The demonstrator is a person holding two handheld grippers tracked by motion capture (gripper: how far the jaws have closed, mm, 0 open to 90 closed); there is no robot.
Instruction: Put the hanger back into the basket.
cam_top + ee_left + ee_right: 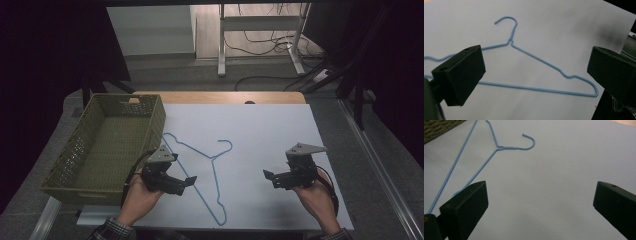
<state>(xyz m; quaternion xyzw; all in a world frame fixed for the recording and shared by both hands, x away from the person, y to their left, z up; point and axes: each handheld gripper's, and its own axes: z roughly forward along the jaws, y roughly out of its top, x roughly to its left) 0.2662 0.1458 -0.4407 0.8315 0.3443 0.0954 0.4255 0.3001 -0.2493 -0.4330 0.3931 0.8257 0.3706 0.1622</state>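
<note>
Both grippers, left (189, 181) and right (269, 176), hover with jaws wide apart, gripping nothing. Between them a blue hanger (214, 170) lies flat on the white sheet (270, 130), beside a green basket (80, 187).

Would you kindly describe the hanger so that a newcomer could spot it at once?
Find the white sheet covering the table, right of the green basket. The hanger lies flat on it between the left claw and right claw. It is the only thin, light-blue wire shape there.

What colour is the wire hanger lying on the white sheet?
Light blue; the wire hanger shows best in the left gripper view.
</note>
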